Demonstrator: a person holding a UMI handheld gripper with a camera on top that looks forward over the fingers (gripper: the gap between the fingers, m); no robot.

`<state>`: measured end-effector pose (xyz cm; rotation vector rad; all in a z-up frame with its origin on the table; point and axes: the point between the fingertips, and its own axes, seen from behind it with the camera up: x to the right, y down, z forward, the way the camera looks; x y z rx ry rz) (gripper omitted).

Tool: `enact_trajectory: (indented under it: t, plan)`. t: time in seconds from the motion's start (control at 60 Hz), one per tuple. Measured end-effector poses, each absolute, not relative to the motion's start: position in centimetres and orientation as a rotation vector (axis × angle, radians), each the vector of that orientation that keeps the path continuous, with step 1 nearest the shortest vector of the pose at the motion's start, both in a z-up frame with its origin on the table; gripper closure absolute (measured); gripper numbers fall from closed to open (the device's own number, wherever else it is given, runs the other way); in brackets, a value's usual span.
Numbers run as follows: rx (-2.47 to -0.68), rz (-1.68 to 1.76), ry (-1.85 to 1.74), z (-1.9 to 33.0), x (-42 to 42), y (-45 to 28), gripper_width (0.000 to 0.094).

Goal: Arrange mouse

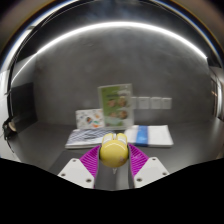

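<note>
A small yellow mouse sits between my two fingers, held above the grey table. Both purple pads press against its sides. My gripper is shut on it. The mouse hides part of what lies just ahead on the table.
Beyond the fingers lie a white and blue booklet and a light blue sheet. A green and white card stands against the back wall, with white sockets beside it. A dark object stands at the far left.
</note>
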<state>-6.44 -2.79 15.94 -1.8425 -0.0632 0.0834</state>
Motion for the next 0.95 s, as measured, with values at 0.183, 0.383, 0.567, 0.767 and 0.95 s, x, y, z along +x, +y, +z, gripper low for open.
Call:
enact_trajectory:
  t: [0.183, 0.383, 0.567, 0.767, 0.95]
  plan:
    - [-2.04, 0.11, -0.159, 5.2, -19.8, -3.7, 0.0549]
    - [-2.149, 0.045, -0.102, -0.9, -21.0, -3.7, 0.0543]
    - [-2.161, 0.06, -0.086, -1.1, -21.0, -3.5, 0.0413]
    - [-2.208, 0.163, -0.11, 1.2, -20.4, -9.1, 0.0096]
    - [-2.254, 0.069, -0.1, 2.3, -13.7, -15.7, 0.0083]
